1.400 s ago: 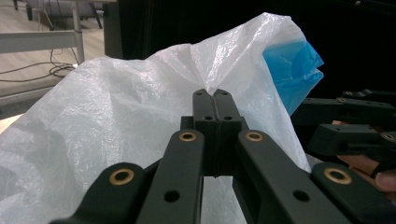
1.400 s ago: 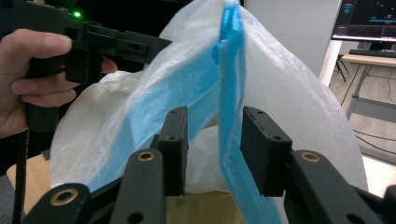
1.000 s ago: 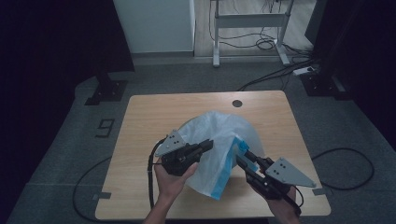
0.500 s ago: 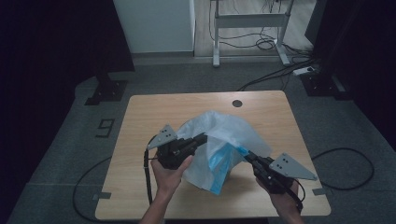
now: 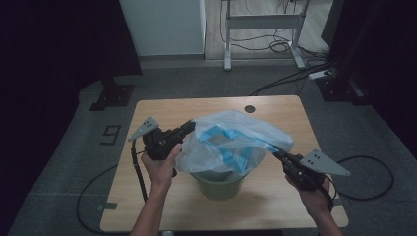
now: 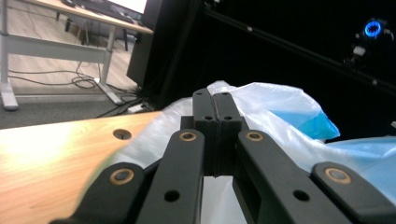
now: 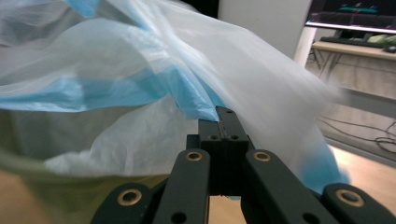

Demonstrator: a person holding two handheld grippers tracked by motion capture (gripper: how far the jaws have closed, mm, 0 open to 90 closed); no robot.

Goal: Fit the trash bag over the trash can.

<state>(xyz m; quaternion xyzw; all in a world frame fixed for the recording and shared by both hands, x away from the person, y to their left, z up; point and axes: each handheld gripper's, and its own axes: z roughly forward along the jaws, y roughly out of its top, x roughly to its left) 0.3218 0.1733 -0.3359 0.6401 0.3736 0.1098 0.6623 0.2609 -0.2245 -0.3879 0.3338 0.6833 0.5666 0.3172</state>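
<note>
The left hand-held gripper [image 5: 189,127] has its two black jaws pressed tight together on the left edge of the thin, translucent white-and-blue plastic bag [image 5: 236,142], and in the left gripper view that same left hand-held gripper [image 6: 215,100] shows the jaws meeting with the pale film bunched right at and beyond their tips. Over on the other side, the right hand-held gripper [image 5: 279,155] is clamped on the bag's right edge; its jaws have just been closing, and in the right gripper view the right hand-held gripper [image 7: 225,114] sits shut with the blue-banded film caught at its tips. Between the two, the bag is stretched wide, its mouth spread open and its blue band looping round the opening, ballooned above the round, pale green plastic bin [image 5: 217,183]. In the right gripper view the green bin's rim [image 7: 56,175] runs just under the draped film. The bin stands near the front middle of the light wooden worktop [image 5: 162,110], with the bag hanging over and into its top. Each gripper is carried by a bare hand, the left hand [image 5: 160,167] left of the bin, the right hand [image 5: 314,196] well to its right. A round cable hole [image 5: 250,108] marks the worktop's far side.
</note>
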